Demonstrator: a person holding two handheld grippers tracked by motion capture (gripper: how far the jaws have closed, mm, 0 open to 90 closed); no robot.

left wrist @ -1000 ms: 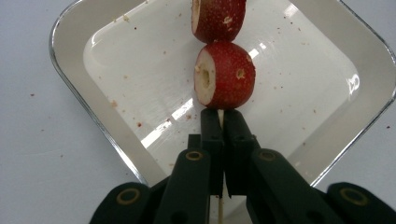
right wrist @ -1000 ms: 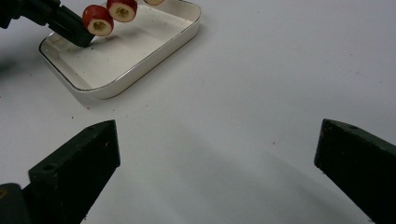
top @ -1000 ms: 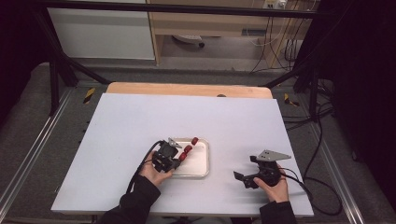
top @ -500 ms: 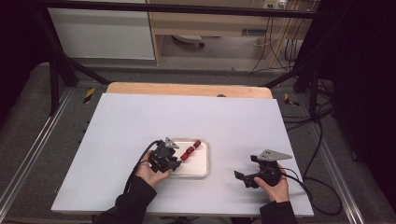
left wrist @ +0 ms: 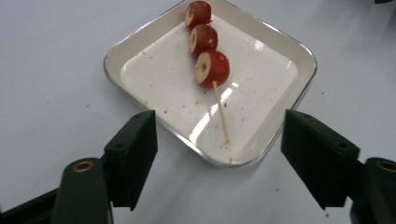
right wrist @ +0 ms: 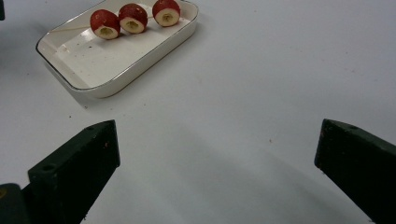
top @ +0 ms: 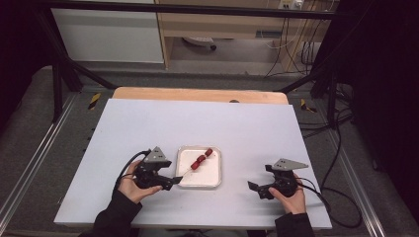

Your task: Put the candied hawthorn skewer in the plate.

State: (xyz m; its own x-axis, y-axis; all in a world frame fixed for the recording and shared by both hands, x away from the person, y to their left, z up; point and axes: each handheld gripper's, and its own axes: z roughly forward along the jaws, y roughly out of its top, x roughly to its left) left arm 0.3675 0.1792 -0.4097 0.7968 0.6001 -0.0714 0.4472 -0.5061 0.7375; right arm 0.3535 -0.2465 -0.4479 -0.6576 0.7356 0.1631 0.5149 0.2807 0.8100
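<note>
Your left gripper (top: pixel 174 180) has just been opening; its jaws are spread with nothing between them. Just ahead lies the fruit skewer (left wrist: pixel 208 63) in the white tray (left wrist: pixel 285 60). Your right gripper (top: pixel 253 186) is spread too, well apart, on the counter (top: pixel 148 123).

The white tray (top: pixel 213 174) is the one obstacle on the table (top: pixel 148 123). Beyond it, left of it and right of it the tabletop lies bare. Inside the tray, a skewer of red fruit (top: pixel 202 159) crosses the far part; the near right part lies bare.
</note>
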